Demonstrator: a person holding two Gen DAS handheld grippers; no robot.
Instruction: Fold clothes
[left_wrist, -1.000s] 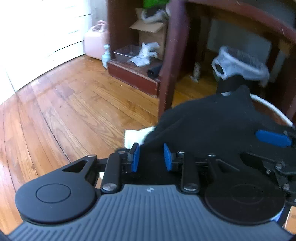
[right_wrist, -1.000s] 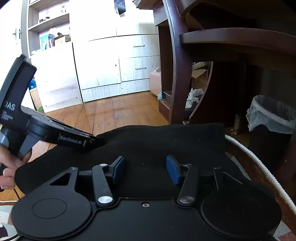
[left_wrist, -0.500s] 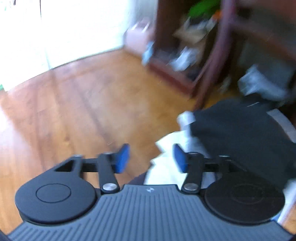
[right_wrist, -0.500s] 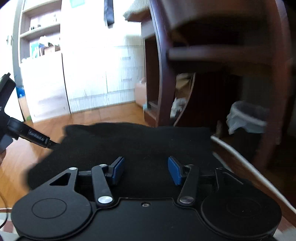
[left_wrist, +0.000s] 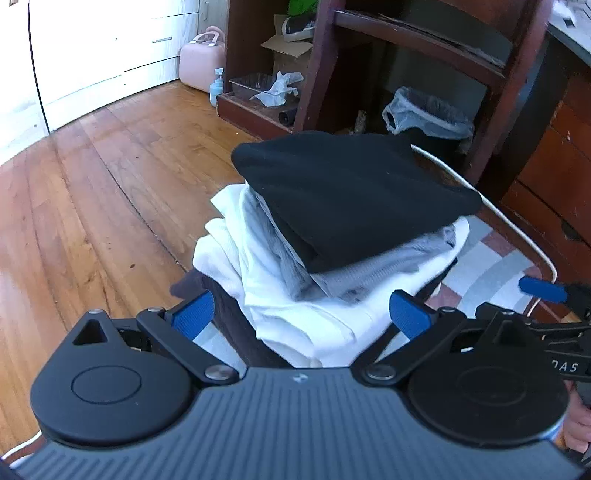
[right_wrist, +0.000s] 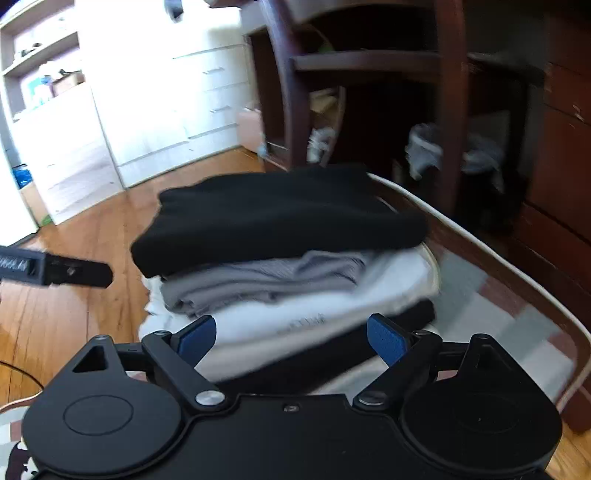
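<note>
Your left gripper and right gripper are both spread wide, holding nothing. Folded black shirt tops the pile of clothes, just ahead of your 2 grippers.

Patterned cushioned seat with white piping carries one stack of folded clothes; lowest visible layer dark.

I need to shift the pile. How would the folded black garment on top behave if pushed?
The black garment would probably slide, since it lies loose on the grey garment. It looks soft, so it would likely bunch. It overhangs the stack's edge, so it might slip off.
</note>
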